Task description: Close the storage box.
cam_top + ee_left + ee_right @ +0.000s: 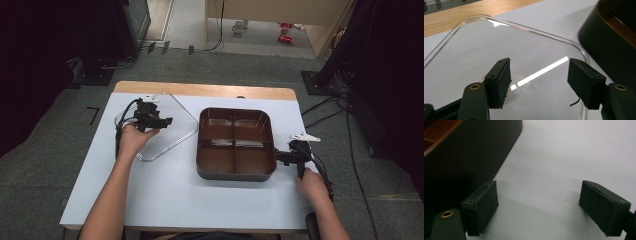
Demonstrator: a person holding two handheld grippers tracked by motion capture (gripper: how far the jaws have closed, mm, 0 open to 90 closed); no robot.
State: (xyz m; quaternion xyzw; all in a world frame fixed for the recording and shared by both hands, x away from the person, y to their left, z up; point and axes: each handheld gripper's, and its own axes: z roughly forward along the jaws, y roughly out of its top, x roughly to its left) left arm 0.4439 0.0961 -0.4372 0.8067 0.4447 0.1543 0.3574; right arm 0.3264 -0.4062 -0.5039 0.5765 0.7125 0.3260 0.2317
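A brown four-compartment tray (235, 172) sits on the white table, its compartments empty. To its left lies a clear plastic lid (172, 127), flat on the table. My left gripper (167, 121) hovers over the lid's left part, open, with nothing between its jaws; in the left gripper view the clear lid (499, 40) spreads under the gripper (539, 82) and the tray's dark wall (604, 42) stands at the right. My right gripper (278, 156) is open beside the tray's right wall (461, 155), its jaws (539, 207) over bare table.
The white table top (165, 195) has free room in front of the tray and lid. A wooden strip (205, 90) runs along the far edge. Cables (340, 115) lie on the floor to the right.
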